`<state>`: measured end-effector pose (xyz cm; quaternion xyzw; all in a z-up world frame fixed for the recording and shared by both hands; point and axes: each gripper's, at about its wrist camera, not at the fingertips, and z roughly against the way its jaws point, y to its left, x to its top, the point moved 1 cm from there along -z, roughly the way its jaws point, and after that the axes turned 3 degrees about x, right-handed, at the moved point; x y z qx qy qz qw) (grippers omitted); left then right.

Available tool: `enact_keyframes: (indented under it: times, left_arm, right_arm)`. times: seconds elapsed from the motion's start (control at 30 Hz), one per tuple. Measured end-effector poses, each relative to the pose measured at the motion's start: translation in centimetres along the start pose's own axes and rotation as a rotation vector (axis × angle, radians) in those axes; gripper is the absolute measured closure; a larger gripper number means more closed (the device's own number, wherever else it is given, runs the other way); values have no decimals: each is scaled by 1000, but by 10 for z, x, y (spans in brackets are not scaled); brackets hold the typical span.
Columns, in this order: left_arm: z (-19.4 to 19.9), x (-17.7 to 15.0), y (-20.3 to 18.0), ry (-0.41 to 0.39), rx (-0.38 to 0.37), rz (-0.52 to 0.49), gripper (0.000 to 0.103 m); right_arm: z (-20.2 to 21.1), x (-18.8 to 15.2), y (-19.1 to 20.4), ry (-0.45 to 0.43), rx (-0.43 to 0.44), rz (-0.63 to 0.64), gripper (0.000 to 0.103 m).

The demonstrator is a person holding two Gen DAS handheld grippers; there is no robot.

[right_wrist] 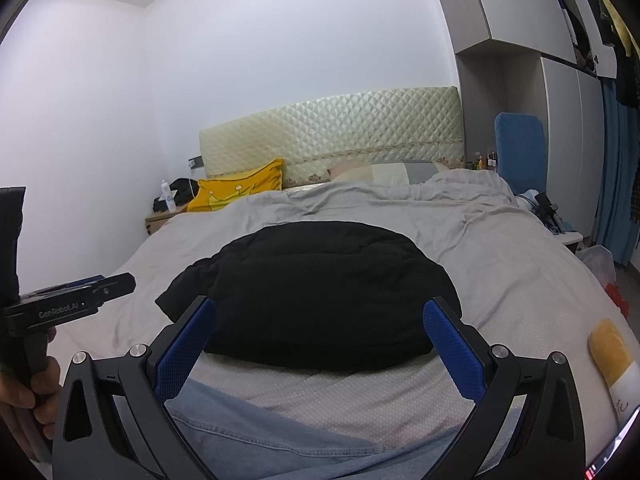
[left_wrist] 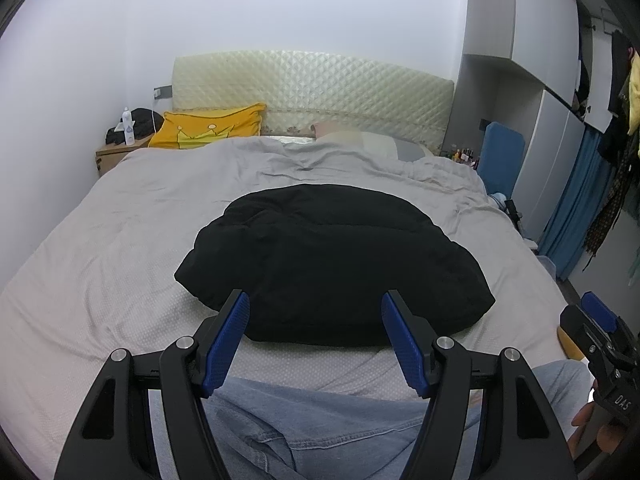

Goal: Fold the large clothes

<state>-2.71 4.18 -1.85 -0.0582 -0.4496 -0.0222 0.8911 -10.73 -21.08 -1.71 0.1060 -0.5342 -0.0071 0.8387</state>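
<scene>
bed [left_wrist: 100, 240] covered by grey sheet | yellow pillow [left_wrist: 208, 130] set against quilted headboard [left_wrist: 312, 88] | bottle [left_wrist: 128, 128] stood on nightstand [left_wrist: 114, 154] | blue curtain [left_wrist: 576, 200] hung at right | wardrobe [right_wrist: 560, 120] seen beside bed

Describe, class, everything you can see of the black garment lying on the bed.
The black garment is a large, thick, puffy piece, matte and soft-looking, with faint quilt-like seams across it. It is already bundled into a rounded, roughly folded mound, with a looser flap sticking out at its left near corner. It rests on the grey bedspread around the middle of the bed, nearer the foot. Nothing grips it: the left tongs and right tongs are both open, short of its near edge.
</scene>
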Motion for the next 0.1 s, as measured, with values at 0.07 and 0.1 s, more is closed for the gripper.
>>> enact_keyframes:
  times: [0.07, 0.1]
  left_arm:
    - [0, 0, 0, -1, 3, -1, 34]
    - [-1, 0, 0, 0, 5, -2, 34]
  right_arm:
    - [-1, 0, 0, 2, 2, 1, 0]
    - [-1, 1, 0, 2, 2, 1, 0]
